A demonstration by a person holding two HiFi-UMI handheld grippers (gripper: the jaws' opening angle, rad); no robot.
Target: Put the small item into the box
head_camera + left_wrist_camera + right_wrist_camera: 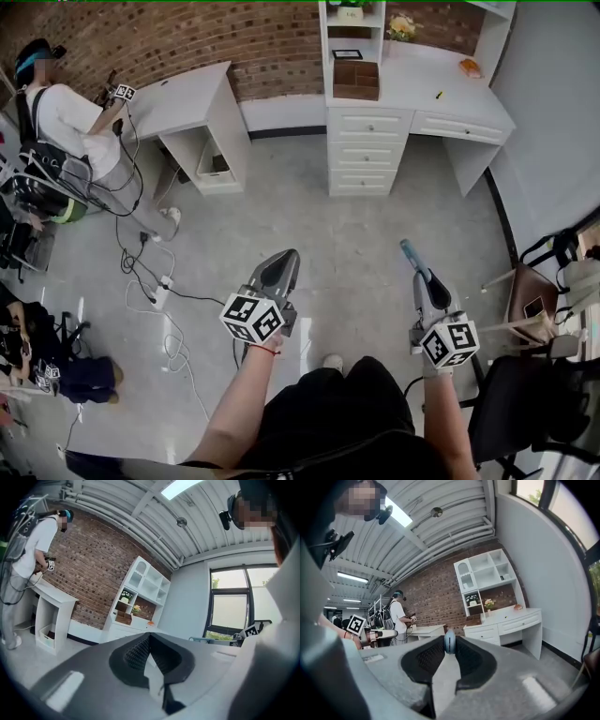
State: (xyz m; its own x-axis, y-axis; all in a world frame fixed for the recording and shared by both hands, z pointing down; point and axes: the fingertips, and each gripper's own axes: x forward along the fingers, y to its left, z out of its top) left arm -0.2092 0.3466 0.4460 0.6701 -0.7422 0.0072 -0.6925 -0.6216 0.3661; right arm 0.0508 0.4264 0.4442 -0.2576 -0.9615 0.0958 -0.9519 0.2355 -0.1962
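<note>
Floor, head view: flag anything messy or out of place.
A white power strip and loose cables sprawl across the floor at left, a likely trip hazard. Nothing else on the floor stands out.

A recording room dressed as a home study: a brick wall (187, 37) behind a white desk (422, 89) with shelves (352, 33), a smaller white desk (178, 98) where another person (66, 122) stands, and a power strip (159, 293) on the grey floor (356, 253).

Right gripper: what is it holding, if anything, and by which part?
A small blue item, pinched by one end at the jaw tips; the rest sticks out.
</note>
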